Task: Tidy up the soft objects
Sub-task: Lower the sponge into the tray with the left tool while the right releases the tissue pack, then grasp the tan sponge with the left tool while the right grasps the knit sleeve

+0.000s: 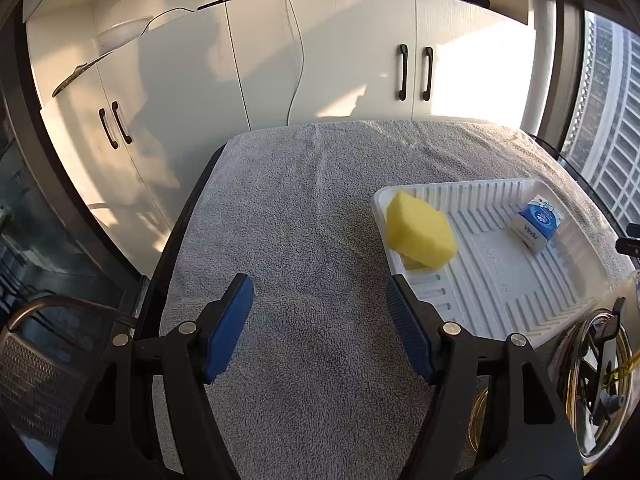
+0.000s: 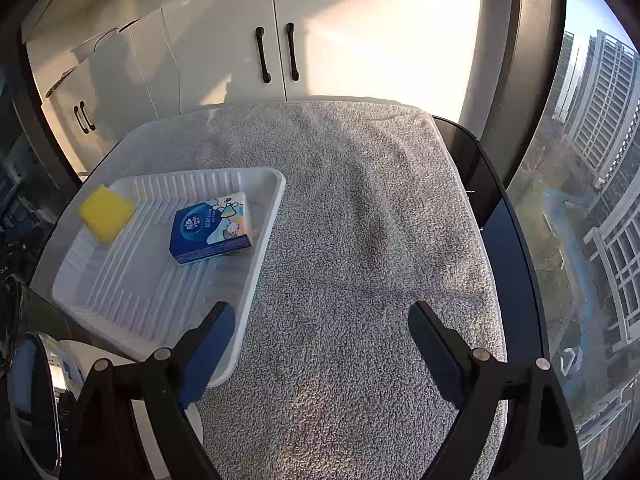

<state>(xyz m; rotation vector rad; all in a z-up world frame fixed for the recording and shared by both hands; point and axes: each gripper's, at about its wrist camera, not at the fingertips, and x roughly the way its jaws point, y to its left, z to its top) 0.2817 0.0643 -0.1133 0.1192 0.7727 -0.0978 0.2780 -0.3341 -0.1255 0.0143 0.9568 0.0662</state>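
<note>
We see the left gripper (image 1: 319, 294) with its jaws spread wide and nothing between them; only the grey towel (image 1: 304, 208) lies under the gap. The right gripper (image 2: 322, 322) is also wide apart and holds nothing.

From the left wrist view, the white ribbed tray (image 1: 496, 280) lies ahead and to the right of the jaws, and its near left corner is just beside the right finger. The yellow sponge (image 1: 421, 230) sits in the tray's far left corner, leaning on the rim, and here a second yellow piece shows under it. The blue and white tissue pack (image 1: 536, 225) lies at the far right side of the tray, well apart from the sponge.

From the right wrist view, the same tray (image 2: 256, 240) lies ahead and to the left, and its near corner is behind the left finger. Here the sponge (image 2: 106, 212) looks like one flat block at the far left corner, and we cannot tell about the lower piece. The tissue pack (image 2: 211, 227) shows its printed top face, which the left view shows only from the side.

The towel covers a dark glass table (image 2: 484, 184). Behind it stand white cabinets (image 1: 320, 60) with black handles (image 2: 276, 54), lit by strong sun. Only the right view shows much of the window (image 2: 584, 184) with tall buildings outside; only the left view shows a mesh chair (image 1: 36, 368) beside the left finger.
</note>
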